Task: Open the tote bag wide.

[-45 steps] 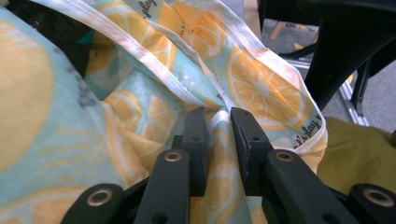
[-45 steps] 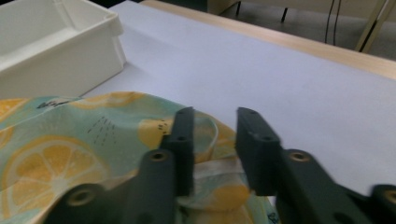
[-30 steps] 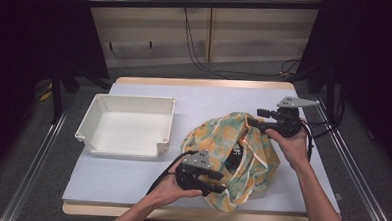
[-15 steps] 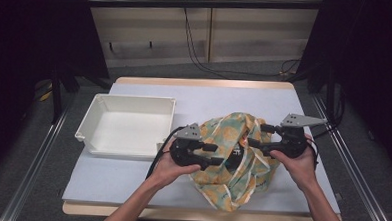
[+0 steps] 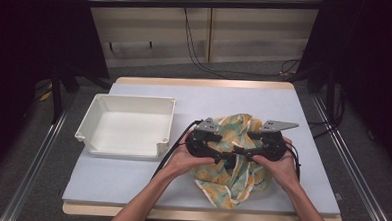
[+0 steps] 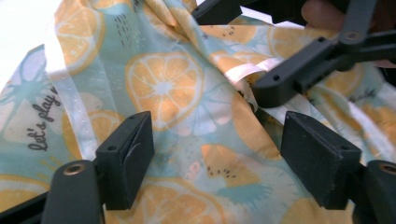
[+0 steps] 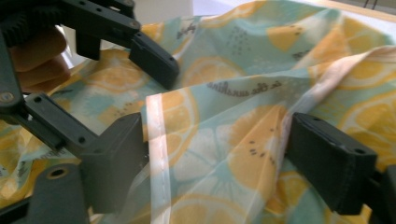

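Orange-print cloth (image 5: 231,164) lies crumpled at table (image 5: 131,180) centre-right, 3 o'clock of the white tray (image 5: 125,127). My left gripper (image 6: 217,154) and right gripper (image 7: 215,158) have just been opening; both released, fabric loose between jaws.

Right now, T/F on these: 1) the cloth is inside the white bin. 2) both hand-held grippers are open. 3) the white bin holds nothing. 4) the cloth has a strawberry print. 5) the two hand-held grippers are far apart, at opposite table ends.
1) False. The citrus-print cloth lies on the table, right of the white bin.
2) True. The left hand-held gripper and right hand-held gripper both have their jaws apart, having just been opening; cloth lies between them unpinched.
3) True. Its inside is bare.
4) False. It shows orange slices and lettering.
5) False. They sit close together over the cloth.
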Motion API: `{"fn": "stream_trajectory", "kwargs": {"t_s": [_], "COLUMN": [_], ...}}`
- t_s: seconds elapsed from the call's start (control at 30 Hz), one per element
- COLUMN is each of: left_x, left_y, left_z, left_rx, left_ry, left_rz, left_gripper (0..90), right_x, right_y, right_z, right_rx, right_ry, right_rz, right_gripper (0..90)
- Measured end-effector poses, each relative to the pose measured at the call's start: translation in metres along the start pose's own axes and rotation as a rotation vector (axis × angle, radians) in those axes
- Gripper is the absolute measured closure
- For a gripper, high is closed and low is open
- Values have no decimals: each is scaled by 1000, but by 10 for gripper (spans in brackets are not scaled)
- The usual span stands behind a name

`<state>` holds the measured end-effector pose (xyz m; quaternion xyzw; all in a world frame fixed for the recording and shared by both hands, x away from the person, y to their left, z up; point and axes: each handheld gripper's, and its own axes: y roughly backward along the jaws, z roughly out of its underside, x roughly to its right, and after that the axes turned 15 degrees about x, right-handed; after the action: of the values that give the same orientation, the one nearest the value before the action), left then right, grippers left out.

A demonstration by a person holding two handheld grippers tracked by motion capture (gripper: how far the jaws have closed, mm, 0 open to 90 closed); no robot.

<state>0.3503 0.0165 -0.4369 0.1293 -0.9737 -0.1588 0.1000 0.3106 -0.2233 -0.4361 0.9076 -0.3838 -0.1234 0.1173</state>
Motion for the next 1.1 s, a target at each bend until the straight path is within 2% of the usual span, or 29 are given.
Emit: {"fn": "stream_trajectory", "kwargs": {"t_s": [0.1,0.17,0.23,0.27,0.3,0.33,0.37,0.4,0.5,0.53,0.57,0.67,0.7,0.73,0.77,0.8,0.9,1.1], "left_x": [-1,1,2,2,1,-4,-4,-6,-14,-16,-17,-26,-26,-32,-32,-36,-40,-50], "left_y": [-3,-4,-4,-3,-1,3,3,4,10,12,14,25,25,31,31,37,43,54], "left_z": [2,3,2,1,0,-1,-1,-1,-2,-2,-3,-3,-3,-2,-2,-2,-1,-1], "left_rx": [-5,-19,-39,-30,-27,-23,-23,-23,-11,-2,-1,12,12,22,22,24,35,43], "left_ry": [-13,-48,-92,-102,-95,-77,-77,-68,-29,-21,-11,9,9,34,34,44,52,87], "left_rz": [-5,-32,-58,-81,-91,-86,-86,-92,-88,-87,-93,-144,-144,-157,-157,-168,-183,-218], "left_gripper": [245,278,307,367,439,587,666,666,843,857,857,881,883,884,885,886,888,895], "right_x": [-2,-5,-5,-5,-5,-3,-3,-2,5,6,6,12,12,16,16,21,27,39], "right_y": [-4,-8,-8,-8,-7,-2,-2,1,14,17,17,37,37,49,49,63,78,98], "right_z": [1,2,3,3,3,2,2,1,2,3,3,6,6,9,9,15,23,38], "right_rx": [-10,-28,-31,-31,-26,-11,-11,-1,19,19,19,38,38,45,45,42,37,23], "right_ry": [14,49,47,44,47,34,34,24,2,6,6,-1,-1,-9,-9,-17,-33,-60], "right_rz": [5,36,38,39,42,43,43,43,40,44,44,81,81,104,104,131,163,214], "right_gripper": [177,243,262,301,362,501,501,584,813,839,839,882,882,888,888,892,894,897]}}
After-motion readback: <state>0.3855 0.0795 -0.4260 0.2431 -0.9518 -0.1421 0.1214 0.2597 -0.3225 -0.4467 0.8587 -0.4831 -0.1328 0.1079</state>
